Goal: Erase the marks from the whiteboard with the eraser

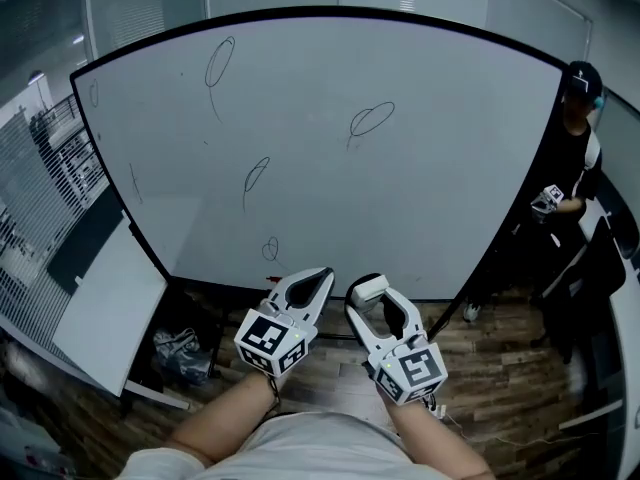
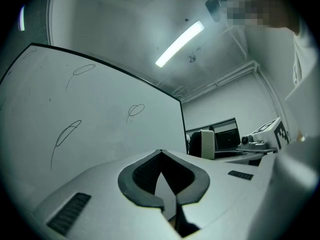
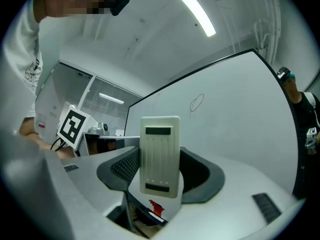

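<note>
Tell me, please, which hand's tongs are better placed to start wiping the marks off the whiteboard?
Right. The right tongs grip the white rectangular plastic eraser, pointed toward the large white whiteboard; the left tongs are shut and empty.

left gripper [image 1: 322,276] closed, right gripper [image 1: 366,290] clamped

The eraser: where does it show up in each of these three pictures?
Head view: the eraser is low centre, clamped in the right gripper.
Left gripper view: probably the small white block right of centre; hard to confirm.
Right gripper view: the eraser is dead centre, upright between the jaws.
Shared landmark: the whiteboard, visible in all three.
</note>
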The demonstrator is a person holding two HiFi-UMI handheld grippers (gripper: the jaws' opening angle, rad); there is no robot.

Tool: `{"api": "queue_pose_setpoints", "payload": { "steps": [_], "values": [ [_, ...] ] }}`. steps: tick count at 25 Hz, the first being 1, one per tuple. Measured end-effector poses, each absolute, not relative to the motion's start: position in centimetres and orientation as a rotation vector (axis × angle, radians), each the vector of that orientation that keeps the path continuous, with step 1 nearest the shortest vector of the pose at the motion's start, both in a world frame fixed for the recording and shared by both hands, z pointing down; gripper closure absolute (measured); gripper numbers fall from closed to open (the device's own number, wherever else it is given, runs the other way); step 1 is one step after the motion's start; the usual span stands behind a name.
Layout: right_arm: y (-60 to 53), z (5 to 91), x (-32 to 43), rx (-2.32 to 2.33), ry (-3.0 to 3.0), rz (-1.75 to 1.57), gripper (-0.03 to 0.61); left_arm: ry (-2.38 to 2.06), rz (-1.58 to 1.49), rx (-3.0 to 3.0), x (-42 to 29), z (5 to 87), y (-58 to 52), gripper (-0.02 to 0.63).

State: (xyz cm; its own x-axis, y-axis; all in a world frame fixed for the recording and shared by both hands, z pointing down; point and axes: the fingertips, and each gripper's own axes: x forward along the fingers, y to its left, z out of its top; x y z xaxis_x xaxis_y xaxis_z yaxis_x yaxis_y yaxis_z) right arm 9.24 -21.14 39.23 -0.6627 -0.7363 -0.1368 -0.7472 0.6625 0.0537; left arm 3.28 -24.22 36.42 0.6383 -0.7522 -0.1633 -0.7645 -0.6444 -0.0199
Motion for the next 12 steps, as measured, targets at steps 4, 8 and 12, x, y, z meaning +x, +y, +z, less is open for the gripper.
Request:
{"api": "queue_pose_setpoints", "payload": {
  "steps": [4,8,12],
  "values": [
    [-23.7,37.1,10.6,-1.235,2.793,0.243,0.342,1.303,0.226,-2.778,4.6,34.7,-26.2,0.607],
    [-25.3,35.2,10.9,-1.252,2.8,0.312,0.342,1.288,0.22,-2.758,5.2,32.8,-27.6,0.607],
    [-27.1,33.4,11.2,-1.29,2.801,0.401,0.342,1.259,0.225,-2.735,5.4,31.0,-29.4,0.607]
  ]
}}
